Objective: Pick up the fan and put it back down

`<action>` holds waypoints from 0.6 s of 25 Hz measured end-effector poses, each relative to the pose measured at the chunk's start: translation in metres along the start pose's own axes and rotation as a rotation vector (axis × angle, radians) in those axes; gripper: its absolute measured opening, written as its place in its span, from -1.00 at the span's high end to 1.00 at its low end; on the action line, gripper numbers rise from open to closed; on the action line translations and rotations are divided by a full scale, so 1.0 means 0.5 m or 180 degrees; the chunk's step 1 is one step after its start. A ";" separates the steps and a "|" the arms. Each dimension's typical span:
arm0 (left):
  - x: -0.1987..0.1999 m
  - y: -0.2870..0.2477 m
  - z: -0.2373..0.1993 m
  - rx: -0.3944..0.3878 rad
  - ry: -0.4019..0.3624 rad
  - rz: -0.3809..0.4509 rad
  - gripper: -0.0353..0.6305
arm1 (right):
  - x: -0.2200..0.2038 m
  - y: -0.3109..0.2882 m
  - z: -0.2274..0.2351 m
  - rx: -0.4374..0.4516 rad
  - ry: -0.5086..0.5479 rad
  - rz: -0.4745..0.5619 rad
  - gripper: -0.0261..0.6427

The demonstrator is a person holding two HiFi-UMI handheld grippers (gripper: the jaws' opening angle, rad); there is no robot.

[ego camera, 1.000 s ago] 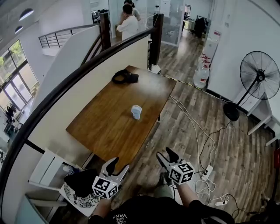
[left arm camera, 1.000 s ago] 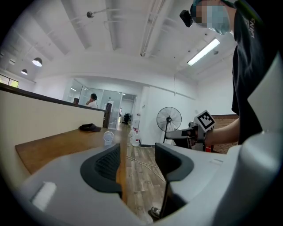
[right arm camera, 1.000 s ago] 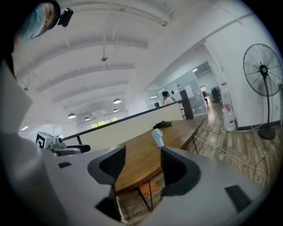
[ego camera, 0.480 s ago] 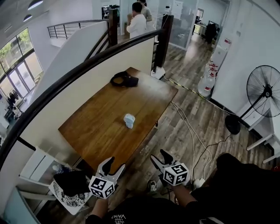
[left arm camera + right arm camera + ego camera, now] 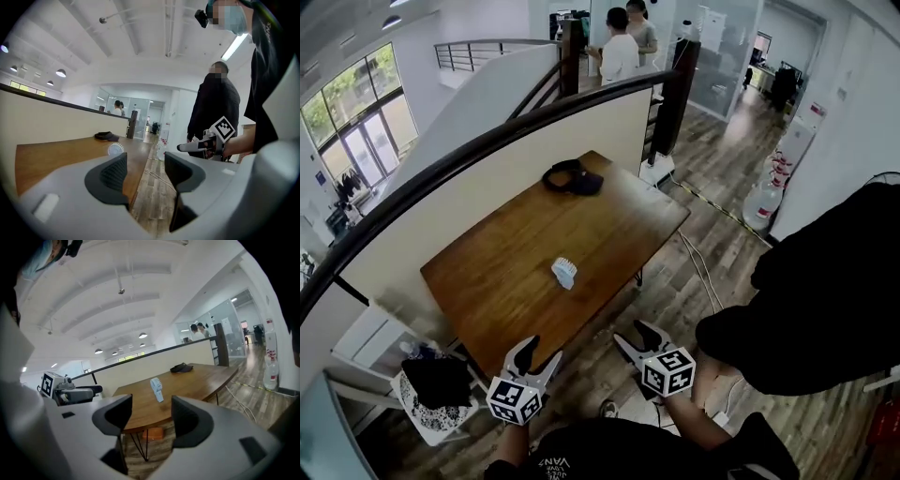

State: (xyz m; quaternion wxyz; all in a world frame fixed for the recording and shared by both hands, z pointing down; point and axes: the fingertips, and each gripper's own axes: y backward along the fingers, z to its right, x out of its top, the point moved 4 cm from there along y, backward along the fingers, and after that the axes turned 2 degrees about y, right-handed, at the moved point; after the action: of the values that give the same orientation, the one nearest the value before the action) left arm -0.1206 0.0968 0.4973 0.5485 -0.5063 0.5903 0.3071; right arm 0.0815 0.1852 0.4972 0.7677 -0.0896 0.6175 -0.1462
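Observation:
A small white fan [image 5: 564, 273] stands upright near the middle of the wooden table [image 5: 487, 281]. It shows far off past the left jaw in the left gripper view [image 5: 115, 149] and between the jaws in the right gripper view [image 5: 156, 389]. My left gripper [image 5: 541, 353] hangs in front of the table's near edge, open and holding nothing. My right gripper [image 5: 633, 335] is beside it over the floor, also open and holding nothing. Both are well short of the fan.
A black cap-like item [image 5: 572, 178] lies at the table's far end. A person in black [image 5: 825, 300] stands close on the right. A white chair with a black bag [image 5: 436, 389] sits at the lower left. A curved railing wall [image 5: 487, 178] runs behind the table.
Both grippers have travelled toward the table, and the fan now sits lower and further left in the head view. A person in black has come in at the right, hiding the floor fan.

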 end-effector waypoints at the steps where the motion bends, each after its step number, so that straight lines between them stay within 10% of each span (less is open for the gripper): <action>1: -0.002 -0.006 0.003 0.0051 0.0003 0.0012 0.18 | 0.001 -0.003 0.008 0.0052 0.0025 -0.0015 0.24; 15: -0.025 -0.033 0.001 0.0332 0.0091 -0.0032 0.18 | -0.006 -0.074 0.056 0.0330 0.0144 -0.0199 0.22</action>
State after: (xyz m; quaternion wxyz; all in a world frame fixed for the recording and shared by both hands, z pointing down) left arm -0.1065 0.0959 0.5125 0.5672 -0.4844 0.6107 0.2660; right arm 0.1041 0.1504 0.5181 0.7522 -0.0656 0.6232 -0.2039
